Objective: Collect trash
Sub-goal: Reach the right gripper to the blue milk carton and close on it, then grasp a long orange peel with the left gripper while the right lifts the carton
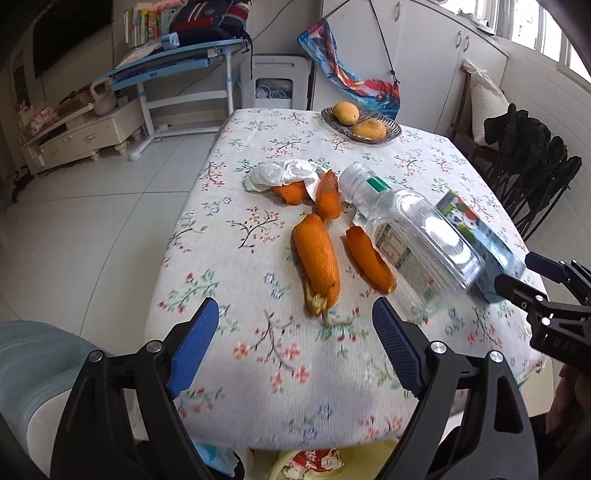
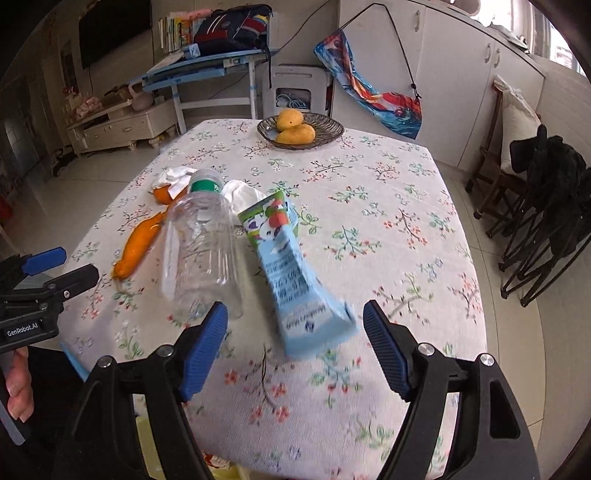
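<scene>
Both grippers, left [image 1: 295, 347] and right [image 2: 295, 347], hover wide open and empty over peels [image 1: 317, 266], bottle [image 2: 201, 254] and carton [image 2: 295, 280].

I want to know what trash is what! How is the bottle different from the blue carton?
The bottle is clear plastic, so the tablecloth shows through it; the carton is light blue card with a picture. The bottle is round and ribbed; the carton is flat-sided and looks squashed. The bottle has a green band near its neck; the carton has none. Both lie on their sides, next to each other on the table.

A home: floral-clothed dining table [image 1: 258, 369], fruit basket [image 1: 395, 129], television [image 2: 110, 29].
</scene>
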### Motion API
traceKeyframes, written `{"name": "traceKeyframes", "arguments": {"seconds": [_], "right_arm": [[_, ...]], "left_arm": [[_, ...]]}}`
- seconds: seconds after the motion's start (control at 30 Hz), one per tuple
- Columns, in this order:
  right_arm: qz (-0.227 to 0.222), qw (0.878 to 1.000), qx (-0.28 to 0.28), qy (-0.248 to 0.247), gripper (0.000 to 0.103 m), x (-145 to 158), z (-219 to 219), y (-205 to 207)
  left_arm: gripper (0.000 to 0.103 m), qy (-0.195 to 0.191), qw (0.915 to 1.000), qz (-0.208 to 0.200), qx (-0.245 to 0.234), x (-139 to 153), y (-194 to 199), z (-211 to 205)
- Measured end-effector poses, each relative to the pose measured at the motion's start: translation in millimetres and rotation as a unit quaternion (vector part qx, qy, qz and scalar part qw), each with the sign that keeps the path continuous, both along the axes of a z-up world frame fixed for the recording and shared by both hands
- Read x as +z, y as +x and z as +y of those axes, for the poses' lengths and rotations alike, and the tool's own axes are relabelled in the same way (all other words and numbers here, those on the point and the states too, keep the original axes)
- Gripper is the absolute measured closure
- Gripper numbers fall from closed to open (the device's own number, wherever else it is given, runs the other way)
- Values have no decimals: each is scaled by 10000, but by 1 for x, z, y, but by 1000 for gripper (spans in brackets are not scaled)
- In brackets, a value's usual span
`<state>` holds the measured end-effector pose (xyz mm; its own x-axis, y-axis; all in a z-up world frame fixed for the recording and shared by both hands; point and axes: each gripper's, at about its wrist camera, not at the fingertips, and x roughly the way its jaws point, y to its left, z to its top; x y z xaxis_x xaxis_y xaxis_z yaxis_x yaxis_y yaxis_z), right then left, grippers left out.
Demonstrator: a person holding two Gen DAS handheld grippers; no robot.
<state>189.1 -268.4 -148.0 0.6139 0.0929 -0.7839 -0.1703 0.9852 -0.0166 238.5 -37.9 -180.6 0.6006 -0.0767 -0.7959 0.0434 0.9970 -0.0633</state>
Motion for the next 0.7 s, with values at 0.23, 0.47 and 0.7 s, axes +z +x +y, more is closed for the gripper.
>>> {"name": "traceKeyframes", "arguments": {"seconds": [0.23,0.47,0.7], "right_arm": [[284,9995,-119,47,53,-11,-5,18],[634,9900,-603,1105,56,-14,-41,23],[589,9865,-762,1323,53,-10,-44,26]], "left_arm": [[21,-68,9995,281,118,-16,31,-3],[21,14,9990,420,125,-29,50,-9],[21,194,9986,475,116,-37,60,-12]]}}
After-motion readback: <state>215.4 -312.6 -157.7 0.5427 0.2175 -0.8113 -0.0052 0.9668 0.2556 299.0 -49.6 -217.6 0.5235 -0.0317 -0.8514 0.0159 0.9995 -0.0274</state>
